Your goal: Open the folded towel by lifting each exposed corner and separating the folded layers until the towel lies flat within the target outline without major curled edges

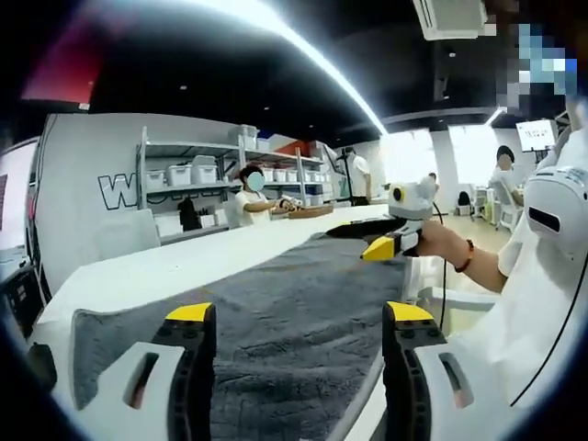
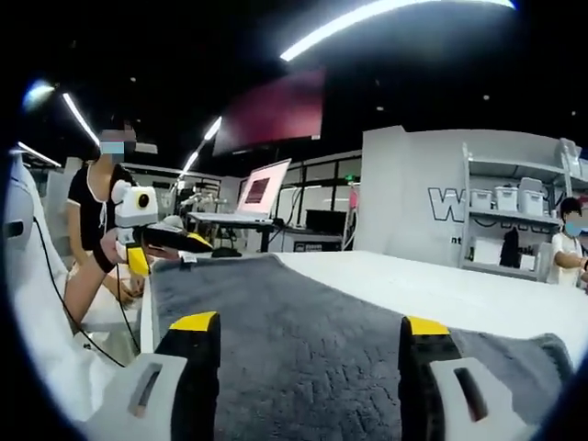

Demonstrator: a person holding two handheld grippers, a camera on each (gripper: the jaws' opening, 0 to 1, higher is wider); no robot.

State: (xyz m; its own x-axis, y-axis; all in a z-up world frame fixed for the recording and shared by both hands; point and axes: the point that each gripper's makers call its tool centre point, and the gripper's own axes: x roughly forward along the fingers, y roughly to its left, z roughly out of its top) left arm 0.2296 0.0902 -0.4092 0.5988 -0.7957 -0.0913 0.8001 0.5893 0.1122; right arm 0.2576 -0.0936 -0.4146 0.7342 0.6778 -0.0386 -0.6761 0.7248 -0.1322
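Observation:
A dark grey towel (image 1: 303,276) lies spread along a white table (image 1: 165,271). My left gripper (image 1: 300,317) hovers open over one end of it, its yellow-tipped jaws wide apart with nothing clamped. At the towel's far right corner a hand holds my right gripper (image 1: 367,239). In the right gripper view the towel (image 2: 294,294) stretches away over the table (image 2: 478,294). My right gripper (image 2: 310,323) is open above it. The left gripper (image 2: 170,248) sits at the far left corner, held by a person.
Metal shelves (image 1: 197,175) with white bins stand behind the table, where a person (image 1: 250,197) works. A laptop (image 2: 262,193) sits on a desk beyond the table's far end. More people stand at the right (image 1: 503,179). A cable hangs beside the table edge.

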